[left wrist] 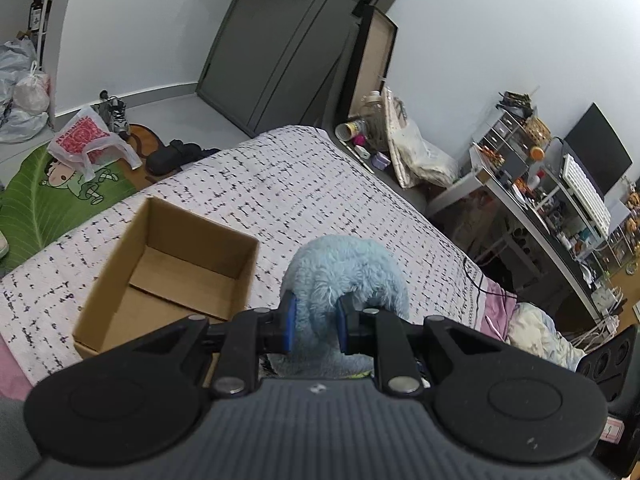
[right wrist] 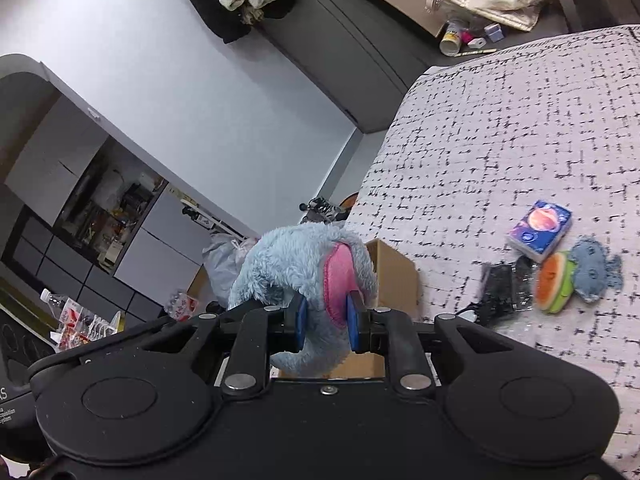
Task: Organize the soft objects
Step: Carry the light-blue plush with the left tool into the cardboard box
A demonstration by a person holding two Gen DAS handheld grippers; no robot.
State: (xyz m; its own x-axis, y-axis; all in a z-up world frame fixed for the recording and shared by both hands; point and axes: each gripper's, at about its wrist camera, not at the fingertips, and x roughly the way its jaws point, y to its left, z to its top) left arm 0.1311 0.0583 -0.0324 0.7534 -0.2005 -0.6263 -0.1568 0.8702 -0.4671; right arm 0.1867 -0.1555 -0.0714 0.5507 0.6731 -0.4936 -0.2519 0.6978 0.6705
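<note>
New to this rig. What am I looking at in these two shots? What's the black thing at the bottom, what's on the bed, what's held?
No robot here: a person holds a two-finger claw in each hand, and each claw carries a fisheye camera looking along its fingers. The black body at the bottom of each picture is the claw itself.

The left camera shows the left claw shut on a blue plush, beside an open, empty box on the bed.

The right camera shows the right claw shut on blue plush with a pink patch, probably the same toy.

Farther along the bed lie a tissue pack, a watermelon toy, a small blue plush and a black wrapper.
</note>
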